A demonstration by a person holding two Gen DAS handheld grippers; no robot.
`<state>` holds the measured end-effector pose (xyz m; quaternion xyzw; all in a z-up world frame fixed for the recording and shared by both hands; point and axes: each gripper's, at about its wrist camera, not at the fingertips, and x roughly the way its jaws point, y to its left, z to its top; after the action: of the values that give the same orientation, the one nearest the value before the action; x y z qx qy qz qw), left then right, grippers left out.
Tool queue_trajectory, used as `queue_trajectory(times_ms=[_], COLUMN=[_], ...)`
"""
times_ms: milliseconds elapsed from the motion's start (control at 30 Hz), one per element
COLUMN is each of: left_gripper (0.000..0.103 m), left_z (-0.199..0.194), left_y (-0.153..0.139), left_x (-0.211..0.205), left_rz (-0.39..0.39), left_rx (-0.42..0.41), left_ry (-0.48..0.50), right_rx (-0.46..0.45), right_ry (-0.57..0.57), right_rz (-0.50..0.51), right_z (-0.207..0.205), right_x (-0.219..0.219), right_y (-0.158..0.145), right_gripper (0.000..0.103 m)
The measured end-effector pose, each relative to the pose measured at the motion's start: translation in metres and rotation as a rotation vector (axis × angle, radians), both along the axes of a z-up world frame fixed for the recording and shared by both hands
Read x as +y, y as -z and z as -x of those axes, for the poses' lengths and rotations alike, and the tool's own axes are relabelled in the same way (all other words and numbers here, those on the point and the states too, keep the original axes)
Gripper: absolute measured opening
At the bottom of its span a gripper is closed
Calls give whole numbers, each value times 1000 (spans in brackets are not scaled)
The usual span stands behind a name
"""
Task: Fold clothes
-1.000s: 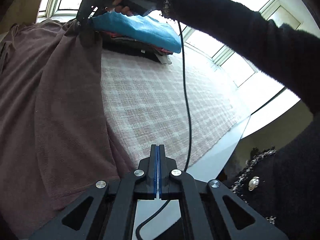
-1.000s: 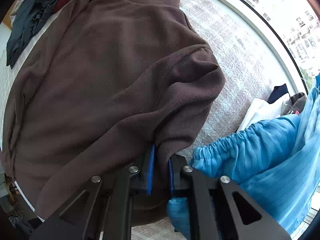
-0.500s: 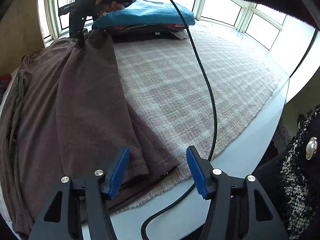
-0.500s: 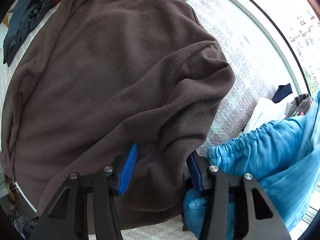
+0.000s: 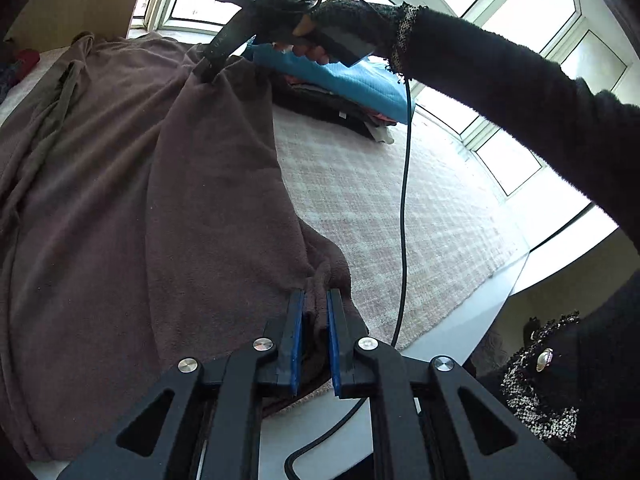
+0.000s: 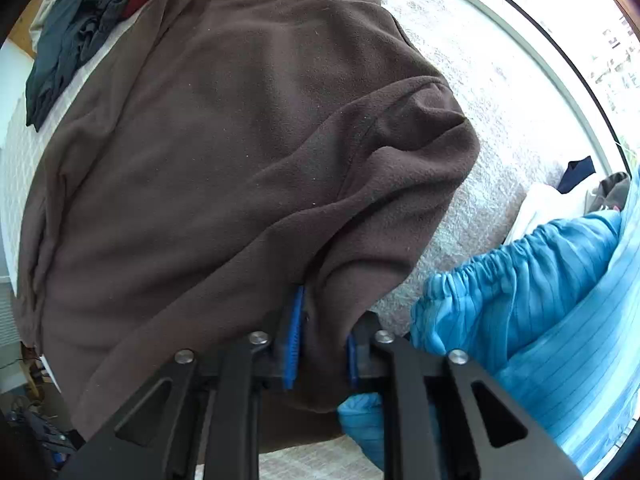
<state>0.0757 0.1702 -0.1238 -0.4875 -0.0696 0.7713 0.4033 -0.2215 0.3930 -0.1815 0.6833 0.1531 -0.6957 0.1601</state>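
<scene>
Ahead of the fingers and to their right, a curved bank of windows [image 5: 532, 20] with pale frames lets in hard white daylight, leaving the near side dim. Left of the fingers a tan wall [image 5: 80, 4] meets the window frame. Under the fingers lies a pale checked cover [image 5: 380, 200] on a white table [image 5: 460, 324], and in the right wrist view the floor [image 6: 24, 408] shows dark and cluttered at the lower left, past the table's edge.
</scene>
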Motion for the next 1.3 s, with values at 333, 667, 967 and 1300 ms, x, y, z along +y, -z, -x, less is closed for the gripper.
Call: queue_trajectory(times_ms=[333,667,967,1300], left_gripper=[10,10,10,10], left_z=[1,8,13,21], left_y=[23,17,55,65], left_x=[5,-79,-133,-135], left_rz=[-101,-298,-306,-291], left_rx=[-80,-104,-198,-235], left_ry=[-14,-259,-471,-440], right_rx=[-103,-205,-13,78], right_ry=[181,411,326,98], right_rz=[9,164,199,-3], right_z=[12,36,126,83], right_x=[-11,-46,-72,-71], right_y=[-6,-21,-63,46], right_gripper=[13,17,44,45])
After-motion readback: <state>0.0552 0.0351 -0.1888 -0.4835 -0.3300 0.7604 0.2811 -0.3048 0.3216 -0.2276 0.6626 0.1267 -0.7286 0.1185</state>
